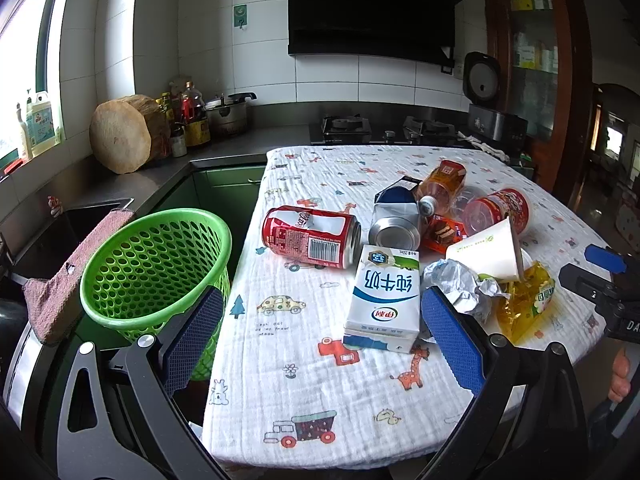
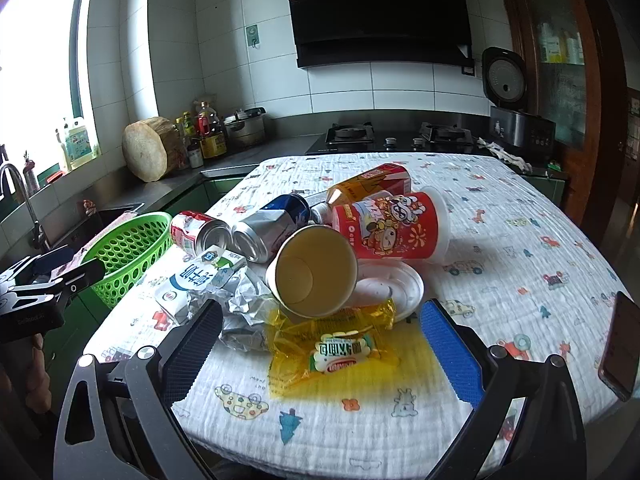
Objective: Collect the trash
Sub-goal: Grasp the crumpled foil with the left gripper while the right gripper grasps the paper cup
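Kitchen table (image 1: 320, 400) under a printed cloth, counter and stove behind. Green basket (image 1: 156, 264) at left of the left view, beside the table edge. Left gripper (image 1: 320, 332) spread wide, empty, low centre. Trash heaped mid-frame: red can (image 1: 310, 236), milk carton (image 1: 386, 300), foil (image 1: 460, 284), paper cup (image 2: 312, 270), yellow wrapper (image 2: 336, 350). Right gripper (image 2: 320, 344) spread, empty, just before the wrapper.
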`<state>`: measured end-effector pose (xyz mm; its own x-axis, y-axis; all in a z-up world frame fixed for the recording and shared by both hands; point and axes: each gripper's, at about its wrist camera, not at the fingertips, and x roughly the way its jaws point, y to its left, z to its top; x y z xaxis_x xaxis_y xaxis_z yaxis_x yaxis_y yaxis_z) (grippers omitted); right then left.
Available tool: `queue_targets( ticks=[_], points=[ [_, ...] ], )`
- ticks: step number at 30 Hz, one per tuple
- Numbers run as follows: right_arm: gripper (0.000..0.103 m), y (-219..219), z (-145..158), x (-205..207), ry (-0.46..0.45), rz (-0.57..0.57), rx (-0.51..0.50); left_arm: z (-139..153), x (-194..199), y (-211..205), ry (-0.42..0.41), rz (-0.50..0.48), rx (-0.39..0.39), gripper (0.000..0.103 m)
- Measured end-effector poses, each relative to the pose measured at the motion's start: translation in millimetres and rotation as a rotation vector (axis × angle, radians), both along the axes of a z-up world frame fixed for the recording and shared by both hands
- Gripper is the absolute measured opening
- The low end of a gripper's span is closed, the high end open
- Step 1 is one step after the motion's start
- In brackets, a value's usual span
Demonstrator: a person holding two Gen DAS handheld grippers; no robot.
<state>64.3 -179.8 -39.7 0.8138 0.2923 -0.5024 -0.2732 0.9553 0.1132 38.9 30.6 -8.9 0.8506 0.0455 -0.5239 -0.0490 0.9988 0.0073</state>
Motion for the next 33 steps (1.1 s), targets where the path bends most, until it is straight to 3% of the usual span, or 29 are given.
queue_targets(
  ticks=[17, 26, 33],
  points=[
    [0.092, 8, -13, 84, 0.114, 0.133, 0.063, -12, 16, -1, 0.024, -0.064, -0.021, 0.098],
    [0.069, 15, -27, 103, 0.169, 0.165, 0.046, -16, 20, -29, 0.023, -0.238, -0.010, 0.097],
    [0.066, 10, -22, 100, 0.158, 0.163, 0.052, -24, 29, -63, 0.043, -0.376, 0.046, 0.097]
  ],
)
